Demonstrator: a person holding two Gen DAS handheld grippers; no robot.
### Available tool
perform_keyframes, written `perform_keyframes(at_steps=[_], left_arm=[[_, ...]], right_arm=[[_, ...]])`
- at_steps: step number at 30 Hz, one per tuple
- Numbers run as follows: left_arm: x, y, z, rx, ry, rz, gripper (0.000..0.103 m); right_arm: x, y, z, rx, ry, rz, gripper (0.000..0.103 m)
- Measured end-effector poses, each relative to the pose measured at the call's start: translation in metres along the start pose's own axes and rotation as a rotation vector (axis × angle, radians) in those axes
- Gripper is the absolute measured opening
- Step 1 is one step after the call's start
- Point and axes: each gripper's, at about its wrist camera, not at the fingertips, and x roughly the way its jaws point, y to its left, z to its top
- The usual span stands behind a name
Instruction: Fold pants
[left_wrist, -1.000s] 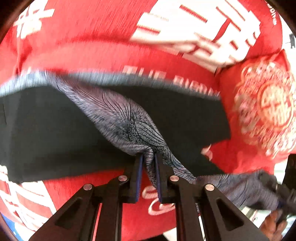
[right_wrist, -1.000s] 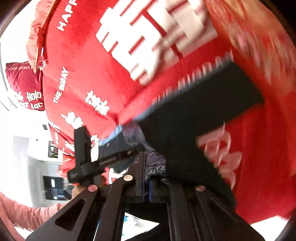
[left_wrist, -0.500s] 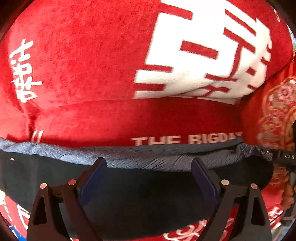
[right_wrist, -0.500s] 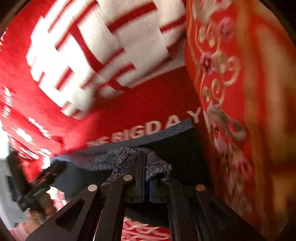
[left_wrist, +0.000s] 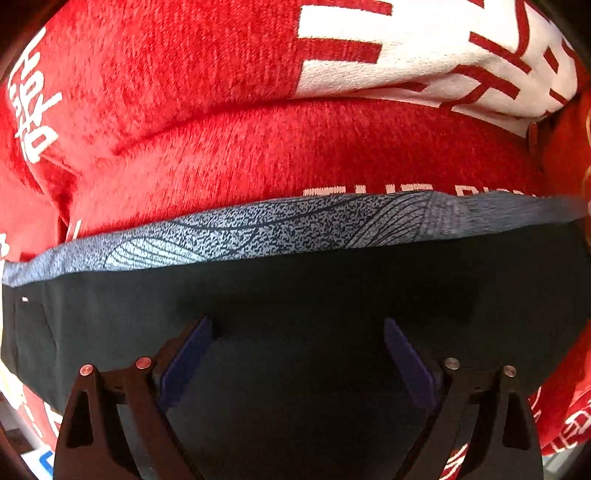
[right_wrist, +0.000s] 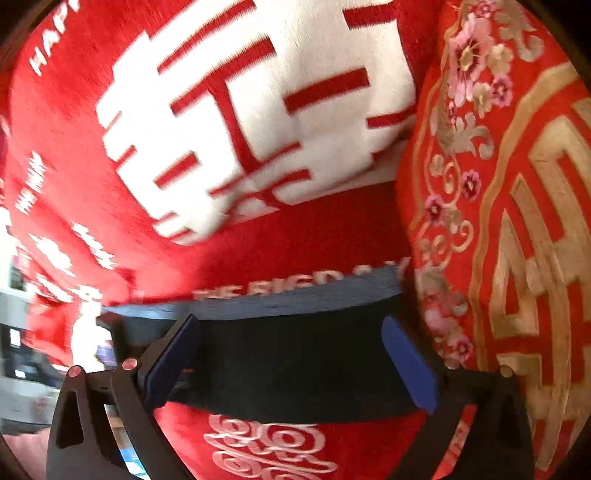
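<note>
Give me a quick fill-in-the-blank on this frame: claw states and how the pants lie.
1. The left claw is ____.
2. The right claw holds ____.
3. The folded black pants lie on a plush blanket coloured ____.
4. The pants' patterned edge band is coloured ____.

Missing words: open; nothing; red; grey

- Home setting, looks like a bedroom or living area dressed for a wedding.
- Plush red blanket (left_wrist: 258, 122) fills 12 o'clock, big white Chinese double-happiness character (right_wrist: 255, 122) woven in, small English lettering "THE BIGDAY" partly readable.
- Red embroidered cushion (right_wrist: 517, 206) at 3 o'clock, gold fretwork and pink flowers.
- Soft bedding everywhere, no work surfaces or tools.
- Blurred bright room (right_wrist: 22, 362) at 8 o'clock, too unclear to identify.
</note>
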Motion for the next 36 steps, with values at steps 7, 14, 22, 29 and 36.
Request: perform_keyframes(at_steps=[7, 14, 22, 29, 36], left_arm=[[-0.011, -0.008, 0.009, -0.002, -0.008, -0.01, 0.095], [0.004, -0.028, 0.043, -0.013, -0.01, 0.011, 0.095], [0.021, 0.011, 0.072, -0.077, -0.037, 0.034, 0.103], [0.008, 0.084, 0.061, -0.2, 0.0, 0.156, 0.103], [0.001, 0.139, 0.0, -0.263, 0.055, 0.229, 0.103]], right_arm=[[0.007, 0.0, -0.014, 0.02, 0.046, -0.134, 0.043], [0.083, -0.016, -0.023, -0.062, 0.115, -0.384, 0.032], [0.086, -0.024, -0.043, -0.133, 0.085, -0.408, 0.03], [0.08, -0.031, -0.043, -0.143, 0.08, -0.375, 0.034], [0.072, -0.012, -0.056, -0.189, 0.086, -0.295, 0.056]])
